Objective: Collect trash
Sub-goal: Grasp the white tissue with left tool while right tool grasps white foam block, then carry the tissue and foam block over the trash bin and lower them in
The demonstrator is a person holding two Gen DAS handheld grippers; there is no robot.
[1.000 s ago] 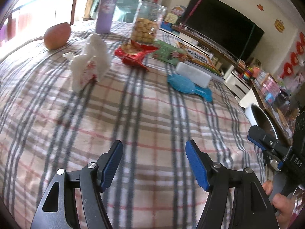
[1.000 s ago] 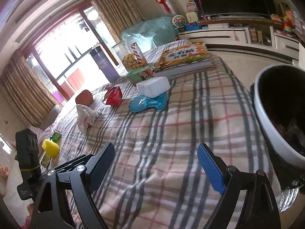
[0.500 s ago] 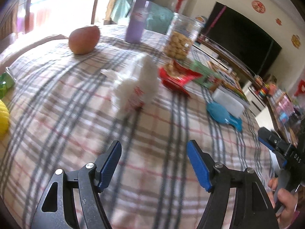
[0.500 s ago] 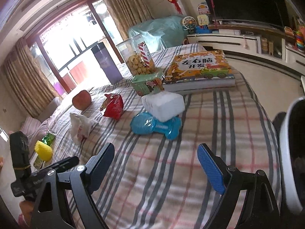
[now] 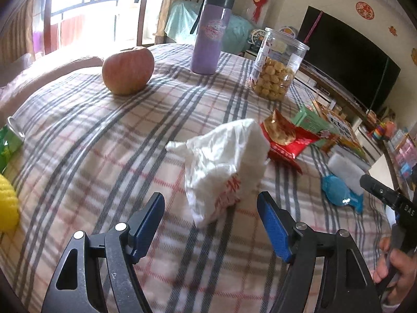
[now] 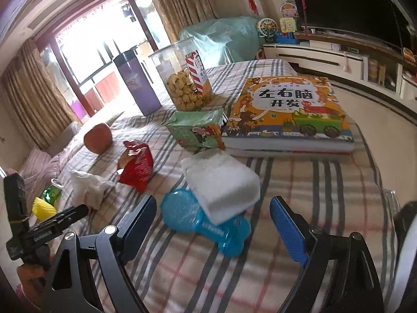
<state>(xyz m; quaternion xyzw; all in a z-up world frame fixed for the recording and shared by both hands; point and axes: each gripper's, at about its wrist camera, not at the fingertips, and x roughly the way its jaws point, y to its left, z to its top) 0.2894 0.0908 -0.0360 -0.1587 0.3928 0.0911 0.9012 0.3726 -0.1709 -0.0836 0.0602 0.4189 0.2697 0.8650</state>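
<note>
Trash now sits ahead of you: left gripper [image 5: 211, 224], jaws just widened and empty, faces the crumpled bag [image 5: 226, 167] at twelve o'clock; right gripper [image 6: 213, 224] gapes empty.

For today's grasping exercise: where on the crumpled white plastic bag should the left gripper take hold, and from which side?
Probably the bunched lower end of the white plastic bag, nearest the open left gripper, approached from the near side. That end lies loose on the plaid cloth between the fingers' line, while the far end crowds the red snack packet.
</note>
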